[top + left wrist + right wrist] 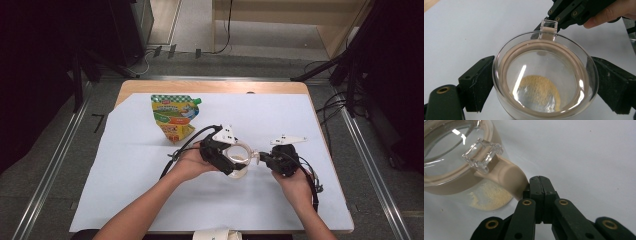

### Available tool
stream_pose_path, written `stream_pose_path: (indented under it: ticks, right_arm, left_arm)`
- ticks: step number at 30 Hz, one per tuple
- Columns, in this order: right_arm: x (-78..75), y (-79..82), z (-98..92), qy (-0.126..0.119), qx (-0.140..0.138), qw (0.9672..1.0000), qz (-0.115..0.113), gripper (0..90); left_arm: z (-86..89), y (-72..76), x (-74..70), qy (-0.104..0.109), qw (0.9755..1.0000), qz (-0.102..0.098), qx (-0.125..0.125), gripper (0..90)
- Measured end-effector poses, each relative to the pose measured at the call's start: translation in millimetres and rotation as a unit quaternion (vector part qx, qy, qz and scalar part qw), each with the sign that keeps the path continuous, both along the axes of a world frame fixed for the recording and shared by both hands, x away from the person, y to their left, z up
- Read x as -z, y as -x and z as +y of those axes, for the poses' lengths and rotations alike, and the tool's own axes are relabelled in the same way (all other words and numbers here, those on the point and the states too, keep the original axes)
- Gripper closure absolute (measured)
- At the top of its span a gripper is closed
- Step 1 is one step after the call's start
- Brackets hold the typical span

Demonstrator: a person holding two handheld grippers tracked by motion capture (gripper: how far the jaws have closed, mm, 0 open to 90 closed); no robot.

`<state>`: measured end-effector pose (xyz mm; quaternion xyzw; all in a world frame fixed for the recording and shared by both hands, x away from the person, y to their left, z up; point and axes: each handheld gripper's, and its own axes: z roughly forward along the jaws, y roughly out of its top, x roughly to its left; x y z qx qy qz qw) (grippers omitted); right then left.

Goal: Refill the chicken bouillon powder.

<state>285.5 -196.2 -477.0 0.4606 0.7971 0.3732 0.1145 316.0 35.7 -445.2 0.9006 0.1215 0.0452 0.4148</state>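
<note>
Near the middle of the desk [150,165], toward its near edge: 1 clear glass jar [544,80] with a beige seal ring, a clear lid and a thin layer of tan powder [540,92] at the bottom. Left gripper [231,157] spread wide around the jar body, black pads [480,82] tight against the glass on both sides, so pinching the jar. Right gripper [539,185] pressed together with nothing between its pads, tips just against the beige tab [510,180] below the clear latch [482,155] at the jar's rim. Likely step in hand: prying or flipping the latch open while holding the jar steady. Risks from here: closed tips skating off the smooth rounded tab under a sideways push; glass turning or sliding in the left pads, smooth wall offering little friction; jar tipping if levered hard from 1 side, spilling powder once the lid pops; latch snapping open suddenly and jolting the grip. Green and yellow pouch [175,117] lying toward the far left of the desk, well apart, out of harm's way.
</note>
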Motion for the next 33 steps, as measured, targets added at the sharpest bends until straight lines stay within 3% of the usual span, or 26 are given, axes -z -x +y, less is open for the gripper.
stream_pose_path:
  ticks: [9,25,33]
  right_arm:
    - [0.3,0.1,0.4,-0.001,0.0,1.0,0.0,90.0]
    - [1.3,0.1,1.4,0.005,-0.003,1.0,0.003,90.0]
    - [0.4,1.4,5.5,0.003,-0.007,1.0,-0.006,90.0]
  left_arm:
    - [-2.0,-0.1,-2.8,-0.015,0.9999,0.0,-0.001,11.6]
    - [-4.3,0.9,-7.4,-0.017,0.9999,-0.001,-0.004,11.6]
    - [0.9,0.4,-12.4,0.005,1.0,-0.001,-0.002,13.7]
